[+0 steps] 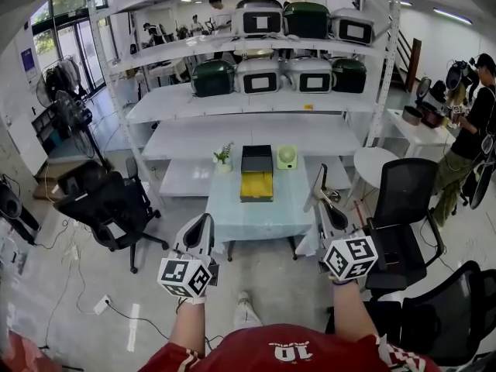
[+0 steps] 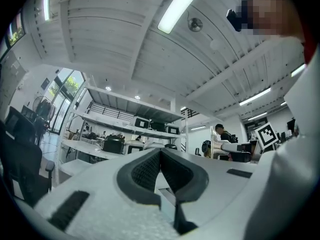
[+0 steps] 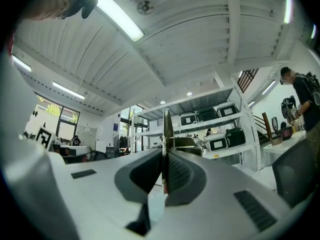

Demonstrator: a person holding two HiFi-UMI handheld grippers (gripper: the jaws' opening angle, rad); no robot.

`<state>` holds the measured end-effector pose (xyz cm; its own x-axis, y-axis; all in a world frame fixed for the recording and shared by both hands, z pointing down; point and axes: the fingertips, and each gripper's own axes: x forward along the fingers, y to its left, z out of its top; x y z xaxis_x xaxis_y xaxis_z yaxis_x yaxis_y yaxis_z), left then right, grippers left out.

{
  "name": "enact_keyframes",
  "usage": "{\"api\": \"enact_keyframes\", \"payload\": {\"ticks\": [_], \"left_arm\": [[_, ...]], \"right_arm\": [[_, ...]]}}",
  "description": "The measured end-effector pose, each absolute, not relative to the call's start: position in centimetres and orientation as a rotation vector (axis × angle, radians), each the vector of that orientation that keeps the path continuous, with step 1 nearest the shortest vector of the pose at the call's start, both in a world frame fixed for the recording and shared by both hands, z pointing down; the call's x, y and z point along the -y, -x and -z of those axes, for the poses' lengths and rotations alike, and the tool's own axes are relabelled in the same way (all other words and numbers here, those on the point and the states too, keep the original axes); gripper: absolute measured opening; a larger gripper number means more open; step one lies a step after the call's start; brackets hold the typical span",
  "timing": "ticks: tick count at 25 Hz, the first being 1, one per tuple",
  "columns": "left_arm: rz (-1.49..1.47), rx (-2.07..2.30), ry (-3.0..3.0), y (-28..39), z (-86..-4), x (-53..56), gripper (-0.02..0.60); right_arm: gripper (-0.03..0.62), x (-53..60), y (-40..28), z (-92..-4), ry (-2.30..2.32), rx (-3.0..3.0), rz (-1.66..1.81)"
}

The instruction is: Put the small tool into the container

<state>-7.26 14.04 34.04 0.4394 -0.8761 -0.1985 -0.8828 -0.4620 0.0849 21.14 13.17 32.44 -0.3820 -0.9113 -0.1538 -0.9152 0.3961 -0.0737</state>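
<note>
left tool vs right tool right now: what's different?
1. The right tool is shut on a thin flat metal blade, whereas the left tool is shut with nothing between its jaws.
2. In the head view the right tool seems held slightly further forward than the left tool.
Shared: both are shut and angled upward.

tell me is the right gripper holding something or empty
Holding: the right gripper is shut on a thin metal tool sticking out past it.
</note>
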Motion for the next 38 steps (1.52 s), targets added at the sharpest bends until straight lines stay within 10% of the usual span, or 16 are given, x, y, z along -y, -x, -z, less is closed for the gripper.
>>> {"api": "enact_keyframes", "payload": {"ticks": [38], "left_arm": [[-0.342, -1.501, 2.761, 14.9, -32.9, 14.1, 0.0]], "right_arm": [[0.008, 13.0, -12.9, -31.2, 1.763, -2.473, 0.006]]}}
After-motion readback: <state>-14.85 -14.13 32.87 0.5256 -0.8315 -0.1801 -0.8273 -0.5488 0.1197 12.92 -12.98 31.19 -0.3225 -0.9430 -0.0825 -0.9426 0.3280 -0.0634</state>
